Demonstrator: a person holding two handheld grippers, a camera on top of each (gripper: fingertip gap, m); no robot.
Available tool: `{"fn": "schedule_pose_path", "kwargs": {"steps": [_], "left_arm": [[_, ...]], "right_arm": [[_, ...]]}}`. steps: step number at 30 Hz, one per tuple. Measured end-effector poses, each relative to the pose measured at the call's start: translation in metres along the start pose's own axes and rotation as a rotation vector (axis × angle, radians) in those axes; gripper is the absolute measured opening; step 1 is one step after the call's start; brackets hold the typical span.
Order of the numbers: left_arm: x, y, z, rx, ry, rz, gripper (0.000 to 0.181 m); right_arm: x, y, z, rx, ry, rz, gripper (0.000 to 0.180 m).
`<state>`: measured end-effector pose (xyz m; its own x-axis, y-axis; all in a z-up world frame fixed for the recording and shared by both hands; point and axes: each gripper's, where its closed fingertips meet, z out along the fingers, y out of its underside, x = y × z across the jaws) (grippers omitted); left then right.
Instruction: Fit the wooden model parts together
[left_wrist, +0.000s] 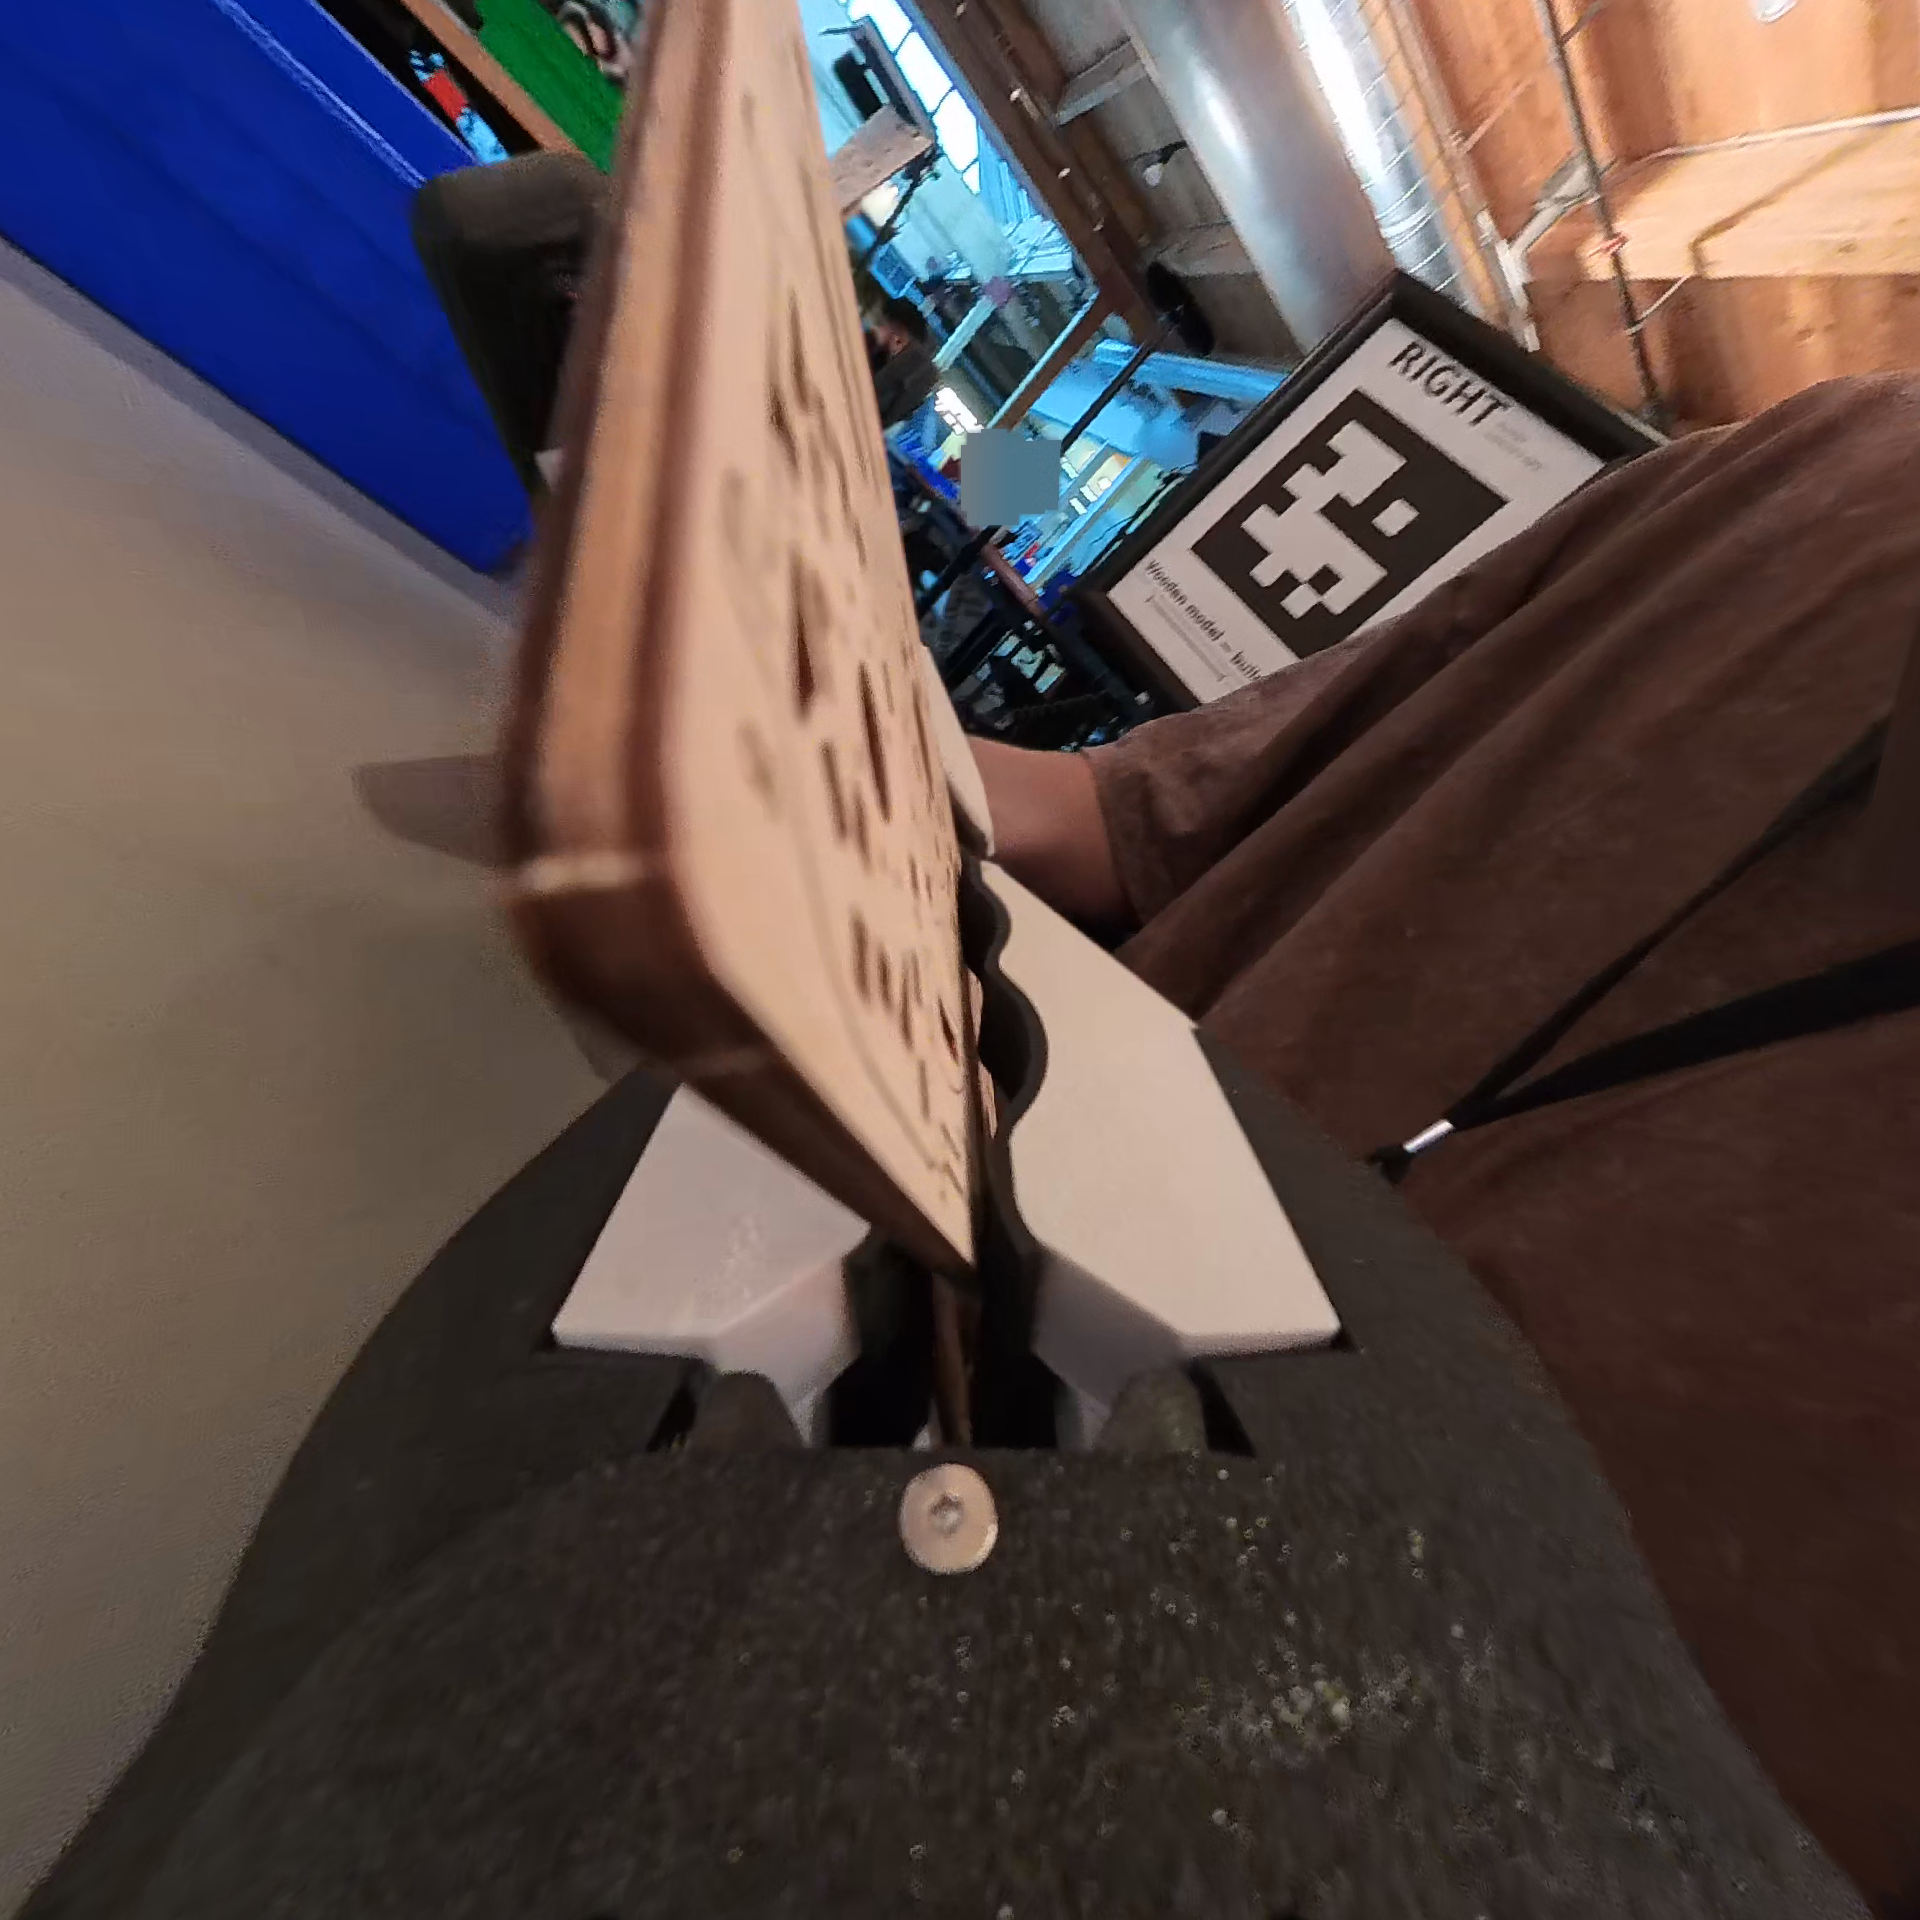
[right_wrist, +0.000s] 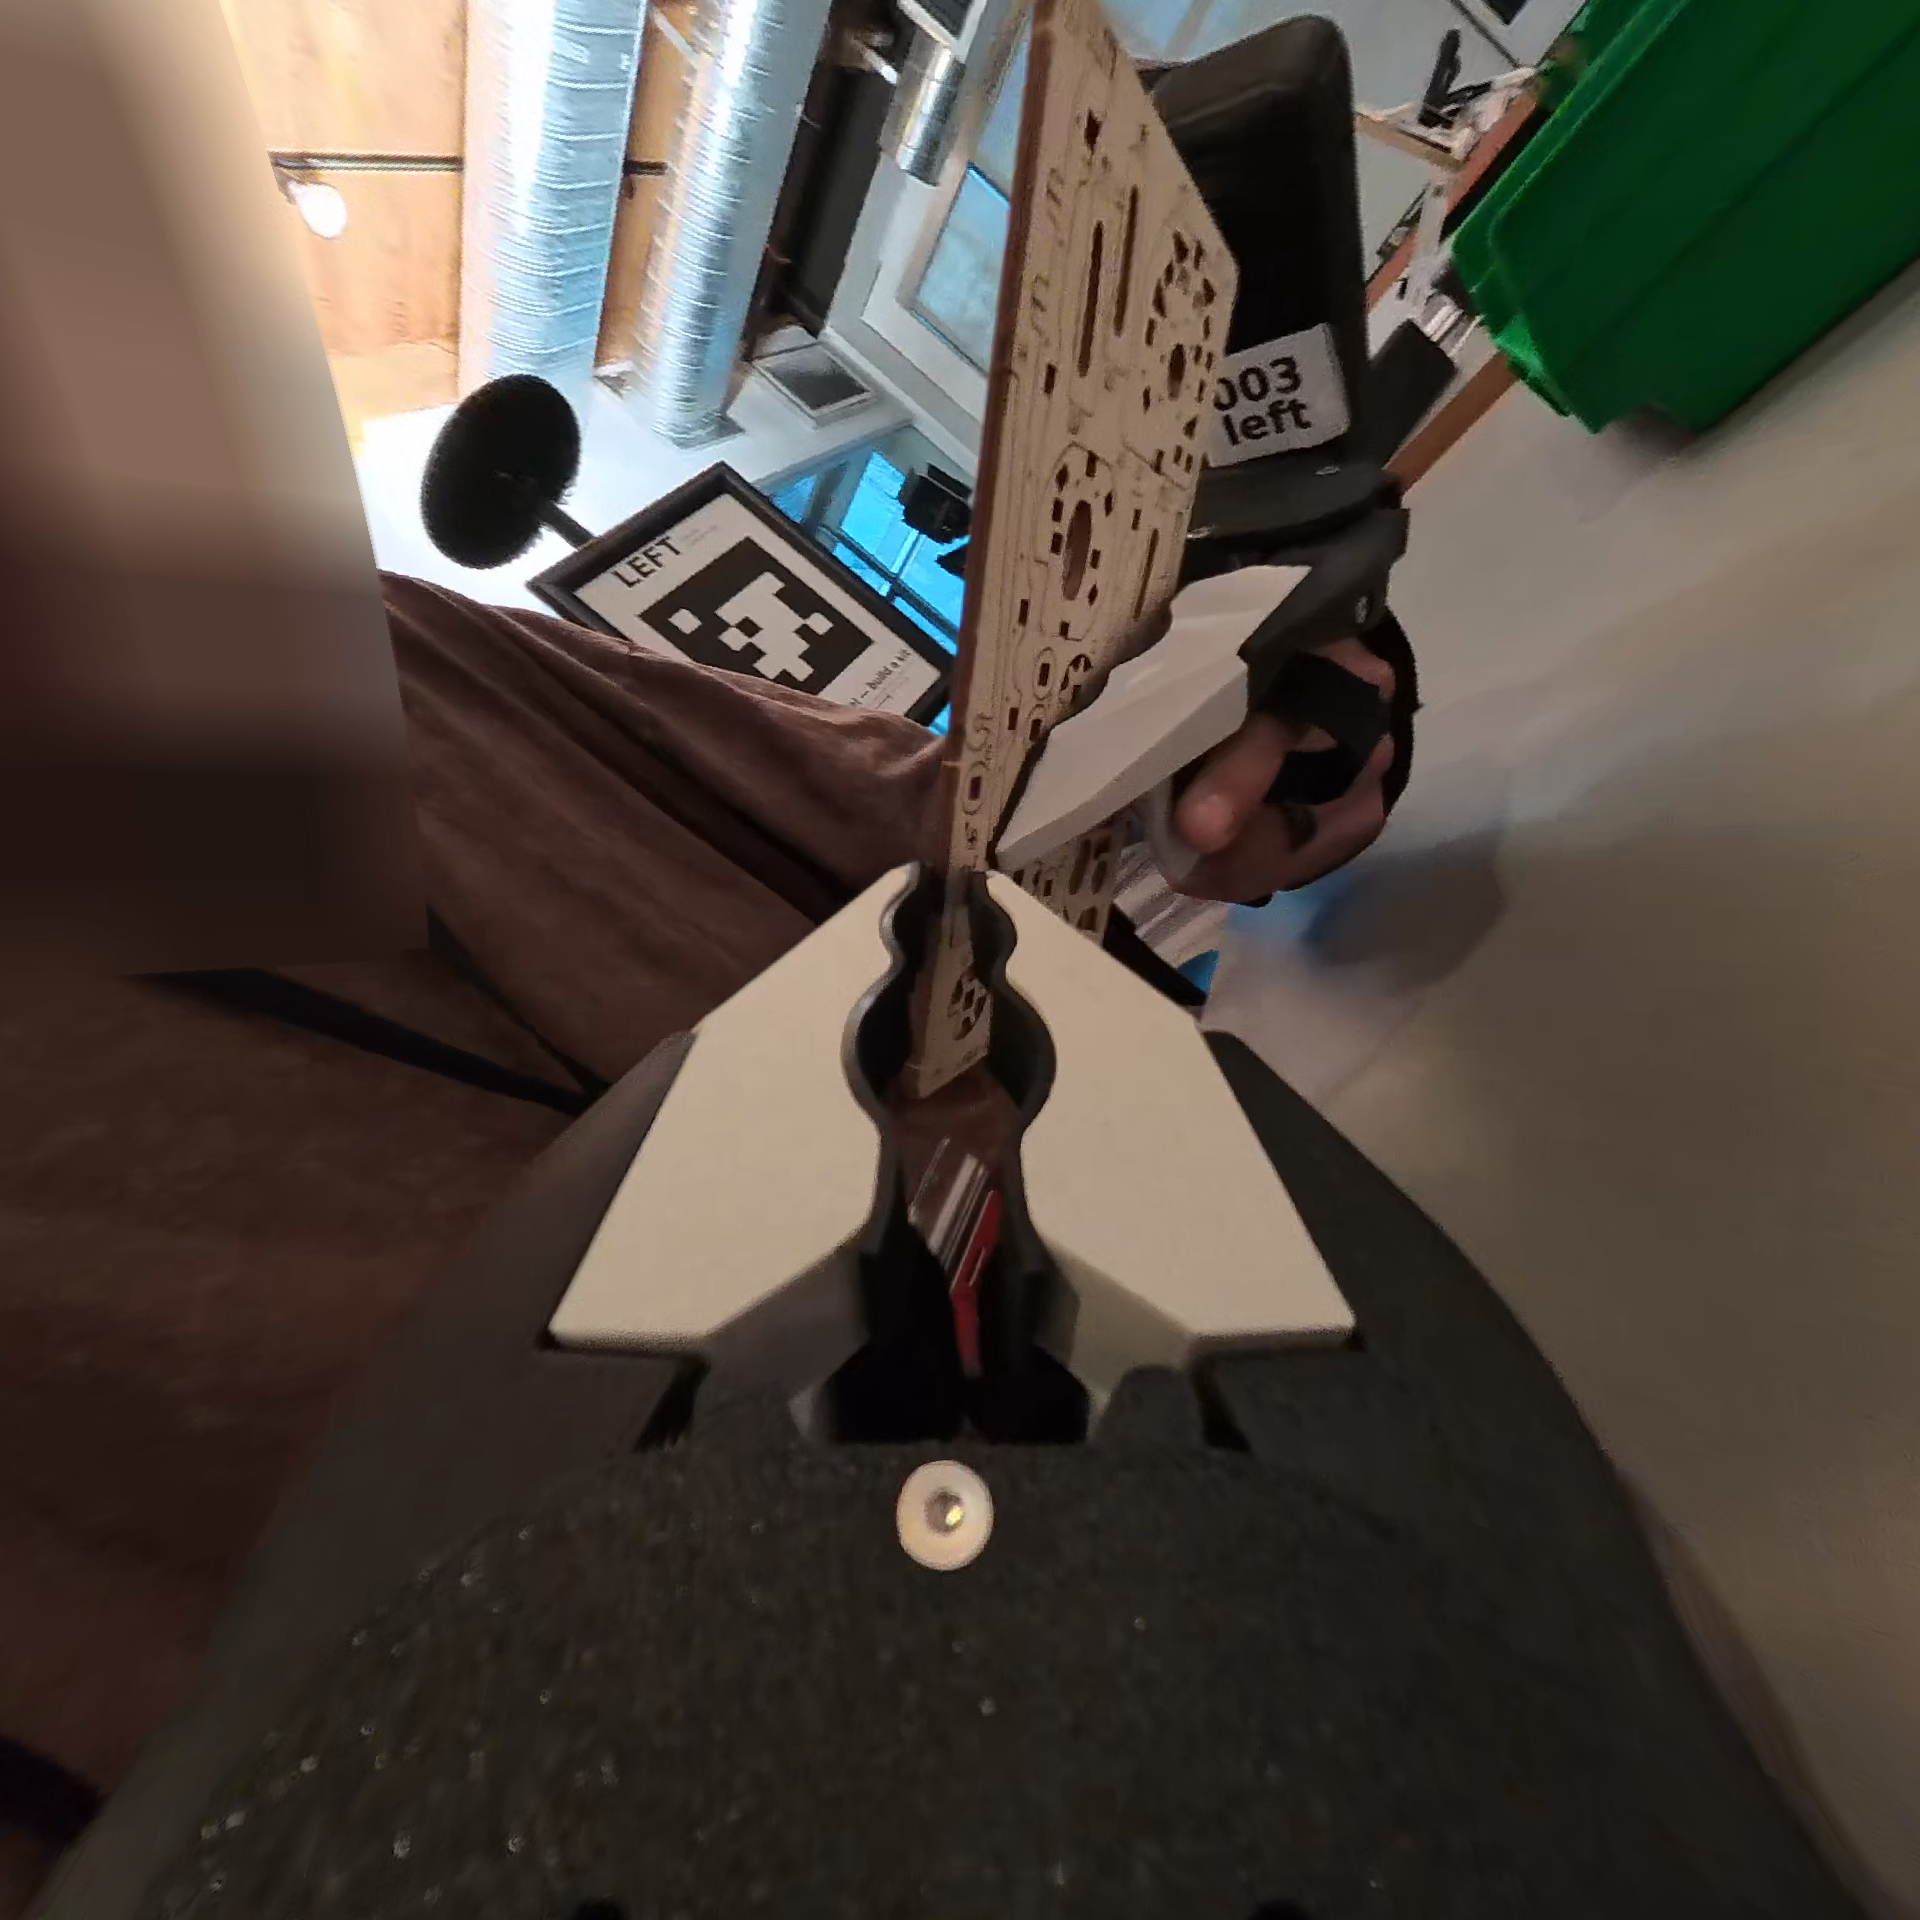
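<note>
A thin laser-cut wooden sheet (right_wrist: 1101, 416) with many cut-out part outlines is held upright in the air by both grippers. My right gripper (right_wrist: 951, 883) is shut on the sheet's bottom edge. My left gripper (right_wrist: 1013, 821) clamps the same sheet from the right, a little higher, with a person's hand (right_wrist: 1288, 769) on its handle. In the left wrist view the sheet (left_wrist: 790, 623) runs forward between the white fingers (left_wrist: 1143, 1091) of my left gripper (left_wrist: 961, 904), which is shut on it. The other finger is mostly hidden behind the sheet.
A pale table (right_wrist: 1662, 935) lies beneath. A framed marker card (left_wrist: 1351, 520) stands behind, also in the right wrist view (right_wrist: 758, 623). A blue bin (left_wrist: 208, 260) and green bins (right_wrist: 1714, 208) sit at the table's edges. The person's brown shirt (left_wrist: 1558, 935) is close by. Both grippers' tips are close together, under 4 cm apart.
</note>
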<state>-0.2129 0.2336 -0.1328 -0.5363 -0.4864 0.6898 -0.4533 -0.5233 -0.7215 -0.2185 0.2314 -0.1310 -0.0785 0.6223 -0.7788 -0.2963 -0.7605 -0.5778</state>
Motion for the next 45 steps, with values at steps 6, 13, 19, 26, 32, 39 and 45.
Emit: {"fn": "schedule_pose_path", "kwargs": {"steps": [6, 13, 19, 26, 32, 39, 45], "left_arm": [[-0.025, 0.002, -0.011, -0.004, -0.126, -0.049, 0.001], [-0.034, -0.002, -0.020, 0.023, -0.175, -0.072, 0.001], [-0.041, -0.002, -0.019, 0.030, -0.216, -0.078, 0.002], [-0.061, 0.011, -0.019, -0.048, -0.389, 0.000, 0.002], [-0.080, 0.025, -0.020, -0.150, -0.533, 0.049, 0.002], [-0.084, 0.024, -0.024, -0.137, -0.530, 0.000, 0.002], [-0.087, 0.024, -0.026, -0.124, -0.520, -0.048, 0.002]], "right_arm": [[0.033, -0.004, -0.007, -0.046, 0.306, -0.131, 0.005], [0.042, -0.003, -0.014, -0.092, 0.544, -0.266, 0.004], [0.049, -0.004, -0.019, -0.087, 0.629, -0.227, 0.004], [0.075, 0.007, -0.032, -0.100, 0.807, -0.108, 0.005], [0.093, 0.015, -0.038, -0.172, 0.928, -0.158, 0.005], [0.087, 0.008, -0.045, -0.275, 1.084, -0.469, 0.008], [0.084, 0.005, -0.040, -0.412, 1.195, -0.777, 0.000]]}}
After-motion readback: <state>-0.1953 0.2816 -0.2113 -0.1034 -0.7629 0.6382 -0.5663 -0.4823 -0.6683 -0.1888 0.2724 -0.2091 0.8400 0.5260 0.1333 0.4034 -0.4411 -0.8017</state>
